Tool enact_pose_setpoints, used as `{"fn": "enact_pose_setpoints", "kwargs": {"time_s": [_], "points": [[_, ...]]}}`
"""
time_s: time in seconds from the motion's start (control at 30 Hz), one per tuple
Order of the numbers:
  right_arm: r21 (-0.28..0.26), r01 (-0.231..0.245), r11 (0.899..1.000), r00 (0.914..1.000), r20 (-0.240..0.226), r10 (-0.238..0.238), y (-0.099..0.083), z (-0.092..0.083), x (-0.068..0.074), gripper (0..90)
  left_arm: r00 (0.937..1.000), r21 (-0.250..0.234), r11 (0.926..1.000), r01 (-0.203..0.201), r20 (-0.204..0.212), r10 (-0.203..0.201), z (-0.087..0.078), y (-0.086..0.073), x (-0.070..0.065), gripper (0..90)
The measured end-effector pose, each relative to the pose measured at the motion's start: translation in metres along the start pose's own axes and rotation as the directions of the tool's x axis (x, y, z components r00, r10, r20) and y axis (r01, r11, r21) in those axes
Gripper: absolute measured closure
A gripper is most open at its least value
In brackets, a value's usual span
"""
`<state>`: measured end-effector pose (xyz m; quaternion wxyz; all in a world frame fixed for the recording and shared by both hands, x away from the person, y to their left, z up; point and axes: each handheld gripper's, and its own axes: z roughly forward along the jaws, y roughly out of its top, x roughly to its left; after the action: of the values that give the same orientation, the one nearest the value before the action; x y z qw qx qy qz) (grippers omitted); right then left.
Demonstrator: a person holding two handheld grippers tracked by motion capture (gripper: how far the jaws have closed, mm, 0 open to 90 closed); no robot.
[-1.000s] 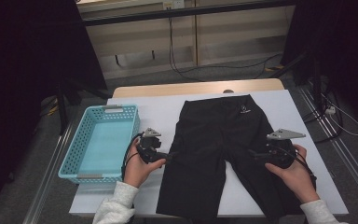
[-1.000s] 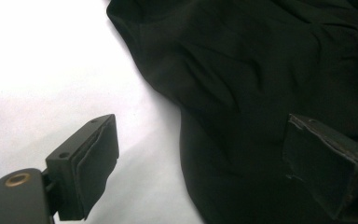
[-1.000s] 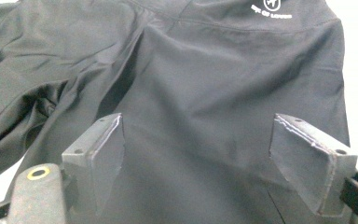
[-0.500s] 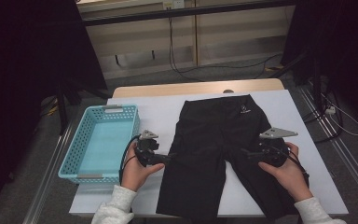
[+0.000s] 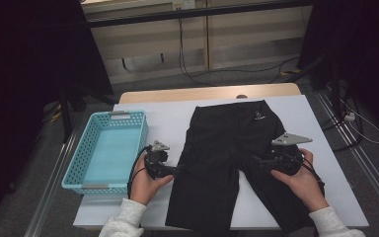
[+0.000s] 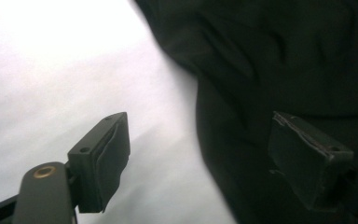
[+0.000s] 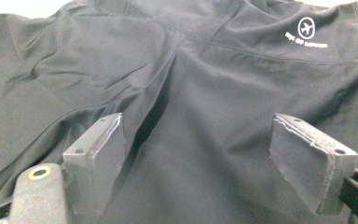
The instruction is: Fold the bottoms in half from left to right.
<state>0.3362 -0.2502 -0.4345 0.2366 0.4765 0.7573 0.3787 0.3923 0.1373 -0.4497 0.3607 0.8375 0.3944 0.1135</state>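
Black shorts (image 5: 227, 148) lie flat on the white table (image 5: 168, 118), waistband at the far side with a small white logo (image 7: 306, 30). My left gripper (image 5: 180, 171) lies low at the outer edge of the left leg. Its jaws have just been closing and still stand open. In the left gripper view (image 6: 200, 140) the hem of the shorts (image 6: 284, 56) runs between them, one jaw over bare table and one over cloth, neither pressing. My right gripper (image 5: 256, 160) points across the right leg, open, with the shorts (image 7: 214, 70) spread flat under its jaws (image 7: 196, 135).
A light blue plastic basket (image 5: 79, 158) stands on the table's left part, close to my left hand. Bare white table (image 6: 51, 70) lies between basket and shorts. Cables run over the floor behind the table.
Both hands stay almost in place. The right gripper has edged slightly to the left over the shorts.
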Motion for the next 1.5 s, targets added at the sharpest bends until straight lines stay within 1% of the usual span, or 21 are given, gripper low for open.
{"fn": "enact_pose_setpoints", "kwargs": {"time_s": [0.07, 0.13, 0.23, 0.27, 0.37, 0.47, 0.53, 0.6, 0.63, 0.67, 0.7, 0.73, 0.77, 0.8, 0.83, 1.07, 1.17, 1.3, 1.37, 1.47, 1.5], "points": [[-0.002, 0.004, 1.0, 1.0, -0.005, -0.004, 0.0, 0.0, 0.001, 18.6, 0.9998, 0.005, 0.9998, -0.017, -0.007, 0.017, 0.003, -0.001, -0.001, 24.1], [-0.002, 0.006, 1.0, 1.0, -0.007, -0.006, 0.0, 0.0, 0.001, 18.7, 0.9999, 0.019, 0.9998, -0.004, 0.011, 0.004, 0.008, -0.004, -0.001, 26.3], [-0.004, 0.003, 1.0, 0.9999, -0.01, -0.003, 0.001, -0.001, 0.001, 18.7, 0.9982, 0.02, 0.9981, -0.059, 0.011, 0.059, 0.008, -0.005, -0.001, 27.1], [-0.005, 0.003, 1.0, 1.0, -0.009, -0.003, 0.0, -0.001, 0.001, 18.7, 0.9981, 0.019, 0.9979, -0.062, 0.007, 0.062, 0.008, -0.005, -0.001, 31.2], [0.0, 0.002, 1.0, 0.9999, -0.01, -0.002, -0.001, 0.0, 0.001, 18.7, 0.9988, 0.014, 0.9987, -0.049, 0.005, 0.049, 0.008, -0.007, -0.004, 35.0], [0.003, 0.003, 1.0, 1.0, -0.009, -0.003, -0.001, 0.001, 0.0, 18.7, 0.9993, 0.028, 0.999, -0.035, 0.015, 0.034, 0.007, -0.005, -0.008, 44.5], [0.0, 0.0, 1.0, 1.0, -0.006, 0.0, -0.001, 0.0, 0.0, 18.7, 0.9993, 0.04, 0.9988, -0.029, 0.026, 0.028, 0.006, -0.004, -0.011, 55.0], [0.004, -0.002, 1.0, 1.0, -0.002, 0.002, -0.001, 0.0, 0.0, 18.6, 0.9993, 0.049, 0.9988, -0.006, 0.037, 0.004, 0.007, -0.003, -0.015, 57.6], [0.002, -0.007, 1.0, 1.0, -0.001, 0.007, -0.002, 0.0, 0.0, 18.6, 0.9994, 0.06, 0.998, -0.02, 0.028, 0.018, 0.006, -0.002, -0.016, 59.6], [0.001, -0.007, 1.0, 1.0, 0.0, 0.007, -0.002, 0.0, -0.001, 18.5, 0.9991, 0.067, 0.9977, -0.009, 0.041, 0.006, 0.006, -0.001, -0.017, 61.9], [0.002, -0.011, 1.0, 0.9999, 0.003, 0.011, -0.002, 0.0, -0.001, 18.4, 0.9915, 0.079, 0.995, 0.061, 0.11, -0.07, 0.008, -0.001, -0.019, 75.8], [0.002, -0.011, 1.0, 0.9999, 0.003, 0.011, -0.002, 0.0, -0.001, 18.4, 0.9915, 0.079, 0.995, 0.061, 0.11, -0.07, 0.008, -0.001, -0.019, 79.8], [0.001, -0.009, 1.0, 1.0, 0.002, 0.009, -0.002, 0.001, -0.001, 18.3, 0.99, 0.078, 0.9933, 0.086, 0.106, -0.094, 0.009, -0.001, -0.02, 79.8], [0.005, -0.006, 1.0, 1.0, 0.002, 0.006, -0.002, 0.002, 0.0, 18.3, 0.9872, 0.084, 0.9905, 0.109, 0.108, -0.118, 0.009, 0.0, -0.02, 86.2], [0.005, -0.006, 1.0, 1.0, 0.002, 0.006, -0.002, 0.002, 0.001, 18.2, 0.9821, 0.085, 0.9863, 0.141, 0.114, -0.15, 0.01, 0.0, -0.02, 88.2], [0.017, 0.017, 1.0, 0.9998, -0.009, -0.016, 0.001, 0.012, 0.008, 17.1, 0.9765, 0.047, 0.9873, 0.152, 0.148, -0.157, 0.004, 0.007, -0.028, 88.9], [0.008, 0.02, 1.0, 0.9997, -0.012, -0.02, 0.005, 0.015, 0.012, 16.9, 0.9781, 0.039, 0.9894, 0.14, 0.15, -0.144, 0.003, 0.009, -0.034, 88.9], [-0.004, 0.019, 1.0, 0.9997, -0.017, -0.019, 0.012, 0.02, 0.017, 16.3, 0.9767, 0.03, 0.9911, 0.13, 0.169, -0.133, 0.002, 0.012, -0.04, 88.9], [-0.009, 0.052, 0.999, 0.9986, 0.008, -0.052, 0.017, 0.023, 0.022, 16.0, 0.9768, 0.026, 0.9927, 0.118, 0.177, -0.12, 0.002, 0.013, -0.043, 88.9], [-0.005, 0.037, 0.999, 0.9993, -0.011, -0.037, 0.019, 0.026, 0.023, 15.8, 0.9765, 0.019, 0.9933, 0.114, 0.182, -0.116, 0.003, 0.015, -0.046, 88.9], [0.004, 0.057, 0.998, 0.9984, -0.002, -0.057, 0.02, 0.029, 0.025, 15.7, 0.9768, 0.017, 0.9939, 0.109, 0.184, -0.11, 0.003, 0.016, -0.047, 88.9]]}}
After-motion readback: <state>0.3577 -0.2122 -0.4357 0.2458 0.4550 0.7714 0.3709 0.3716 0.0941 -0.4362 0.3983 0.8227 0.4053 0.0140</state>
